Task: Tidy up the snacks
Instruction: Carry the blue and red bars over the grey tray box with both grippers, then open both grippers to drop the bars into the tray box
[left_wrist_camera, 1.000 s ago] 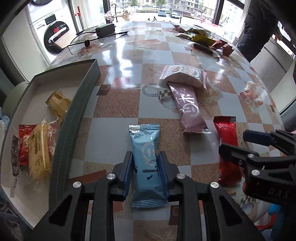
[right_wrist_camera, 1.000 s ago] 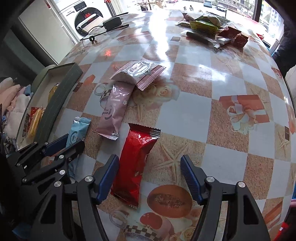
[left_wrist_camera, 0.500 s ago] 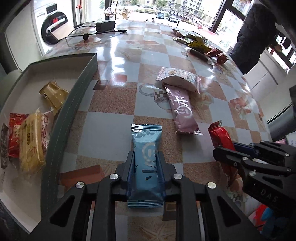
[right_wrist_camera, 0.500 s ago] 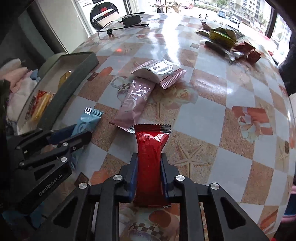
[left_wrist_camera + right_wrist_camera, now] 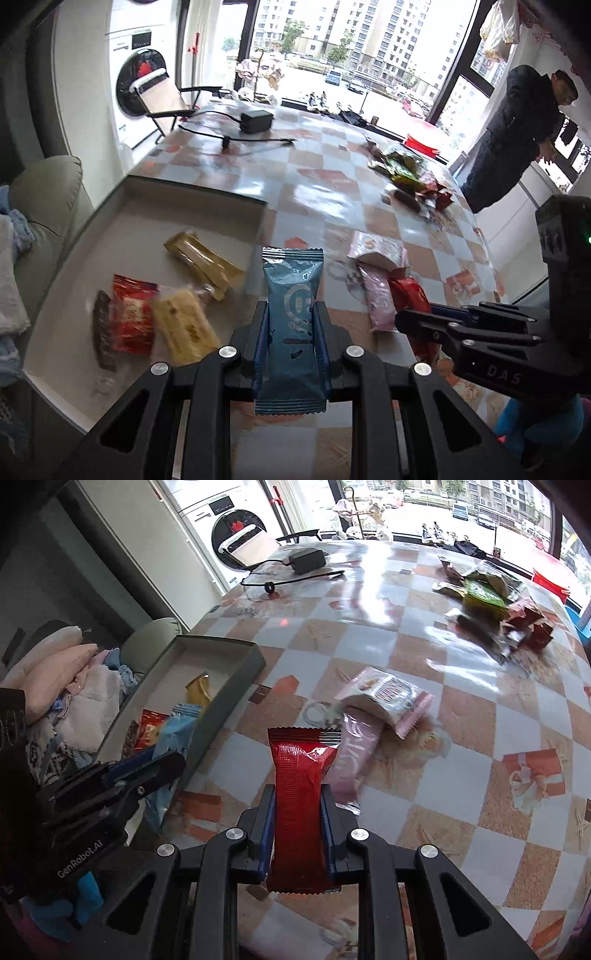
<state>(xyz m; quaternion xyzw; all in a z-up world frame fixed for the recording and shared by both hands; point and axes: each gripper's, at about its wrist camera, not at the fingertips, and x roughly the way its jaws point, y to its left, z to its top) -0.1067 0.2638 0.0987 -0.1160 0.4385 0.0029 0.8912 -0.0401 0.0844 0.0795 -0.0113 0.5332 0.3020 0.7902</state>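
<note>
Both packets have left the tabletop since a second ago: the left gripper (image 5: 290,334) now pinches the blue packet (image 5: 291,295) clear of the checked tablecloth (image 5: 399,653), and the right gripper (image 5: 297,821), whose jaws stood wide around the red packet (image 5: 301,775), has clamped onto it and raised it too. Lower ends of both packets are cut off behind the finger mounts. Snacks in the grey tray (image 5: 192,184) at left are blurred; a yellow bar (image 5: 203,264) and red pack (image 5: 131,317) can be made out. Pink packet (image 5: 354,753) lies half under a white-pink pouch (image 5: 388,698). Far pile of wrappers (image 5: 487,598) is smeared. Beyond: power adapter (image 5: 256,120), washing machine (image 5: 136,74), window, a person in dark coat (image 5: 517,136).
</note>
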